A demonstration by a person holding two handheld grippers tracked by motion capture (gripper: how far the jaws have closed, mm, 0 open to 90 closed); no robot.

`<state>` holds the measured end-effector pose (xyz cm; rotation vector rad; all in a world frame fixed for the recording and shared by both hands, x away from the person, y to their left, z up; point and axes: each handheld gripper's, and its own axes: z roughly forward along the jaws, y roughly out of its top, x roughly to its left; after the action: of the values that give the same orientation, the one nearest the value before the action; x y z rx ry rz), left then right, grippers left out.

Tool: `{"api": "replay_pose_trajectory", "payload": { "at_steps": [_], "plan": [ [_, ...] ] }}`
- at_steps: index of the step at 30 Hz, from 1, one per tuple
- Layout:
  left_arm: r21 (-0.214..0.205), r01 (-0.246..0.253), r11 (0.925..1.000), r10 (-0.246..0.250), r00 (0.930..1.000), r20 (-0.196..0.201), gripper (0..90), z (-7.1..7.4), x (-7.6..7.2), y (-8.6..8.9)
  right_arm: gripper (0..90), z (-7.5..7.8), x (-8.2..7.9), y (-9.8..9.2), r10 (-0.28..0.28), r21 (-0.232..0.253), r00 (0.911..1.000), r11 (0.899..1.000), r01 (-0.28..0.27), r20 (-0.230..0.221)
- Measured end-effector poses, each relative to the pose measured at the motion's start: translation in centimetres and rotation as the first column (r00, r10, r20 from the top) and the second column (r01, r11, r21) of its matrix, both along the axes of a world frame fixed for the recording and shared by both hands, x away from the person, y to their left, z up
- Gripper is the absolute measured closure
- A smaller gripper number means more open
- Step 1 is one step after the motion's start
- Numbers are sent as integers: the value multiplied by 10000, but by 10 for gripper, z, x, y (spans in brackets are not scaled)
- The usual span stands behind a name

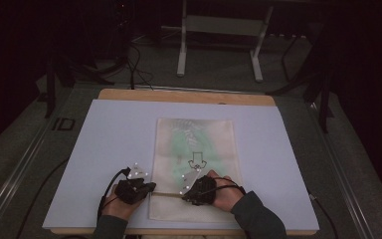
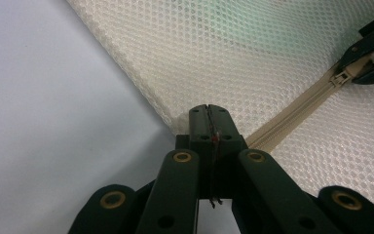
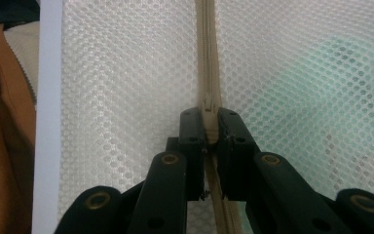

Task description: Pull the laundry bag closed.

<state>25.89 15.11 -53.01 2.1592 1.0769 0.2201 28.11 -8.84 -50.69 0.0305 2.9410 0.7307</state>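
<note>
1. On the table [image 1: 104, 129], a mesh bag [image 1: 194, 144] lay flat, zipper [image 2: 292, 114] near the person.
2. Left gripper [image 2: 208, 113] pinched the bag's corner, anchoring it.
3. Right gripper [image 3: 209, 127] pinched the zipper pull [image 3: 208, 119], likely ready to slide it.

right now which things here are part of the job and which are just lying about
In the job: mesh bag, its zipper, zipper pull, left gripper shut on the bag's corner, right gripper shut on the pull.
Lying about: white board, metal stand.

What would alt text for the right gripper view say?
The right gripper has its two black jaws shut on the beige zipper pull of a white mesh bag. The zipper runs straight away from it.
</note>
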Motion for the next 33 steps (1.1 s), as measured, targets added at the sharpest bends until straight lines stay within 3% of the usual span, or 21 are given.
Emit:
{"api": "replay_pose_trajectory", "payload": {
  "at_steps": [33],
  "plan": [
    [2, -24, 10000, 24, 10000, -29, 895, 0, 0, 0, 824, 0, 0, -21, -241, -6, 9996, 9997, 241, -164]
  ]
}}
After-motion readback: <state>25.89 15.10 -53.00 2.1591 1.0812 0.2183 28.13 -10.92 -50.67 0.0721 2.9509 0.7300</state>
